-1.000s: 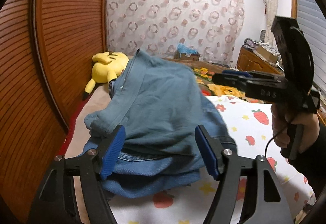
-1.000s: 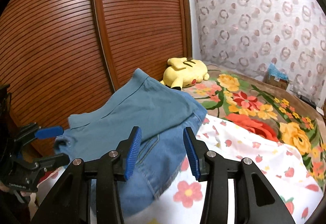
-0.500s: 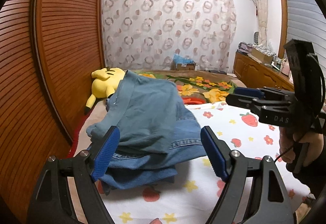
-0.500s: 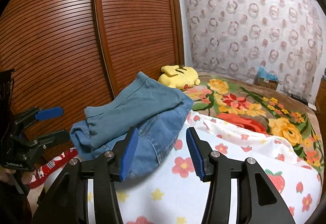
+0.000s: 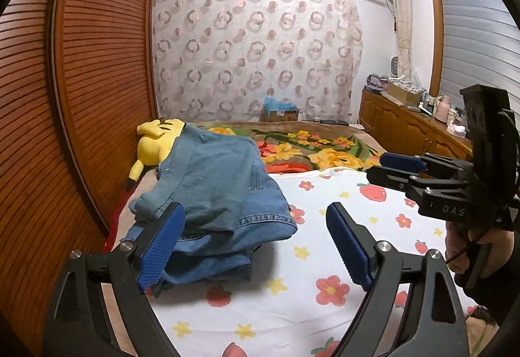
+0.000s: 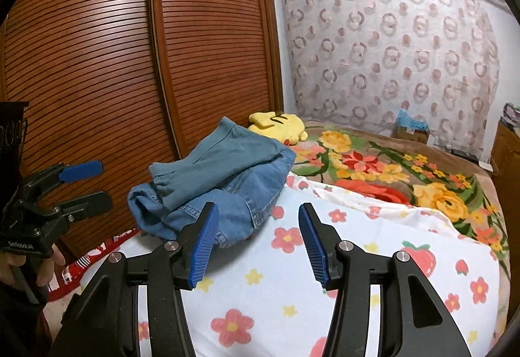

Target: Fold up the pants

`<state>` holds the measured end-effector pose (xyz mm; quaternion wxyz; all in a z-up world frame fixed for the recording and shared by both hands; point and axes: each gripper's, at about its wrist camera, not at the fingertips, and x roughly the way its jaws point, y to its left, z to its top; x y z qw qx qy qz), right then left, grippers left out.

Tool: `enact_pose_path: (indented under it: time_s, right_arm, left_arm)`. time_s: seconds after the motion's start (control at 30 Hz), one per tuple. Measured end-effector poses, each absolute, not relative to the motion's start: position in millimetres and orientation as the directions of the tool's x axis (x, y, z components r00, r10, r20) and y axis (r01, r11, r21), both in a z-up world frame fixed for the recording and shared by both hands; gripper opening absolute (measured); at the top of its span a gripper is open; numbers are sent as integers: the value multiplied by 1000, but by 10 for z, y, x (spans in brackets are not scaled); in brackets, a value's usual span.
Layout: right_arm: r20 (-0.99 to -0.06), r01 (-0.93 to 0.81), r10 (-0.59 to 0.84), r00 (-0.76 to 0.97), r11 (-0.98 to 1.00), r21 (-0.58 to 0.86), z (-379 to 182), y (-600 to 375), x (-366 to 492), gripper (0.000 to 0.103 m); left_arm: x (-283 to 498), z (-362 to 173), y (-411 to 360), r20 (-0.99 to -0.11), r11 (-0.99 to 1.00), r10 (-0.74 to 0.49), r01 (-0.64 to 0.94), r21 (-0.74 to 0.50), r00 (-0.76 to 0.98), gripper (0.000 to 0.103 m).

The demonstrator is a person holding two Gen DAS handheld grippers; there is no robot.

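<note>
A stack of folded clothes lies on the bed by the wardrobe: teal-blue pants (image 5: 214,175) on top of folded blue jeans (image 5: 208,256). The same pile shows in the right wrist view, pants (image 6: 221,165) over jeans (image 6: 234,207). My left gripper (image 5: 256,246) is open and empty, held back from the pile. My right gripper (image 6: 258,243) is open and empty, to the right of the pile. Each gripper shows in the other's view, the right one (image 5: 399,167) and the left one (image 6: 84,184), both held in hands.
A white sheet with flowers and strawberries (image 5: 325,259) covers the near bed; a floral blanket (image 6: 373,168) lies beyond. A yellow plush toy (image 5: 156,142) sits behind the pile. A slatted wooden wardrobe (image 6: 130,64) stands close on the left. A wooden dresser (image 5: 406,129) is at the right.
Both grippers have pulled back and up from the clothes pile, which now looks smaller and farther away. The pile lies still on the bed.
</note>
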<state>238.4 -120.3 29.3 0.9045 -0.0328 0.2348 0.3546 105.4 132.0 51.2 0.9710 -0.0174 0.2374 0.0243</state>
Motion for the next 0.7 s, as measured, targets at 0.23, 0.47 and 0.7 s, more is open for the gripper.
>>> enact_pose_path:
  time_s: [0.23,0.47,0.7]
  right_arm:
    - [-432,-625,600,673,774,102,327,-1350,2069,55]
    - [-414,-591,575,706,800,103,349,-1442,1775,67]
    - [-423,-558,547,723,822,109,324,-1532,1531,67]
  left_arm:
    - [959,519,1215,-466,998,8,-36,-51,885,89]
    - [841,501,1054,-456,999,7,-22,-26,890,89]
    - [754,456,892,-462,999,-27,6,-46,886,89]
